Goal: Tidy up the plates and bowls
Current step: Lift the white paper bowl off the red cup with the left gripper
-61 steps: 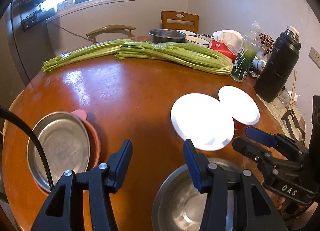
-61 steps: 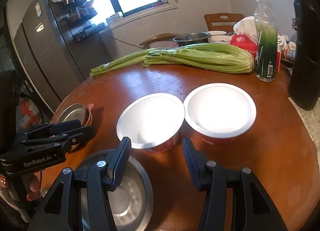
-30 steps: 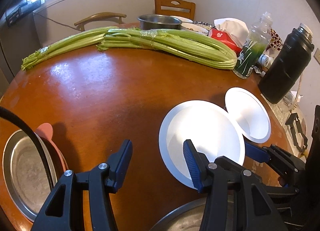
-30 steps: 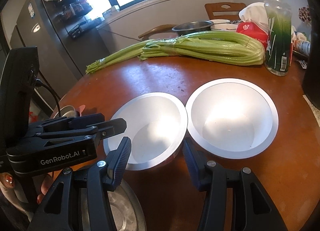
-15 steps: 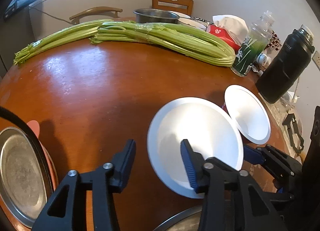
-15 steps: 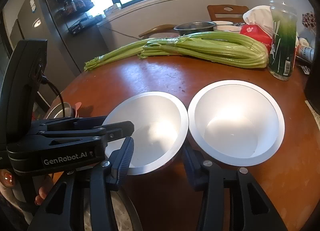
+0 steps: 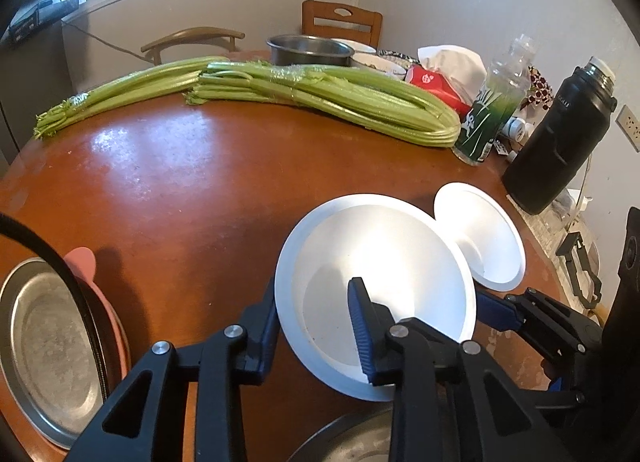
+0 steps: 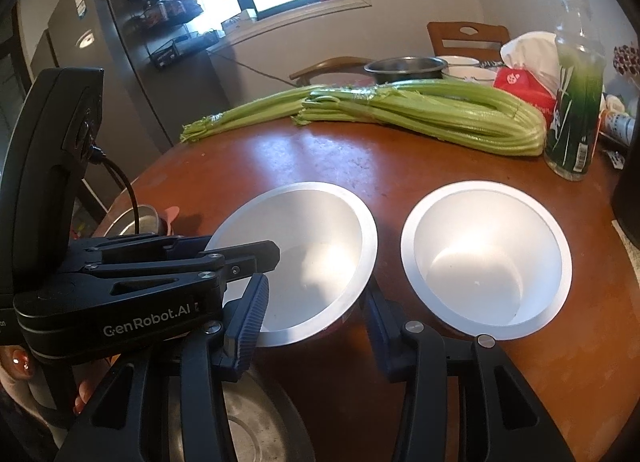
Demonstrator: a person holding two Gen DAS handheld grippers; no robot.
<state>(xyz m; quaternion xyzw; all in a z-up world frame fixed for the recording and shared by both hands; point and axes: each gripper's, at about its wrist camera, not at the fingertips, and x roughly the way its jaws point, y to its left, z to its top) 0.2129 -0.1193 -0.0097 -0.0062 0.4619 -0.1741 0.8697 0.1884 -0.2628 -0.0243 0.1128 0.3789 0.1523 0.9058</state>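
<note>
We straddle the near white bowl (image 7: 376,282) rim with the left gripper (image 7: 316,326), fingers apart; right gripper (image 8: 316,310) open around it, second bowl (image 8: 486,258) just beside.

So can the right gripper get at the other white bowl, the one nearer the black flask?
Probably yes. That white bowl sits open and unobstructed just right of the right gripper, which now straddles the left bowl with the left gripper.

The steel bowl (image 7: 344,446) nearest the grippers is cut off by the bottom edge. The steel plate (image 7: 48,346) runs past the left edge. The black flask (image 8: 628,197) is mostly out of frame. Small bottles (image 7: 516,127) behind the green bottle (image 7: 490,117) are too small to identify.
</note>
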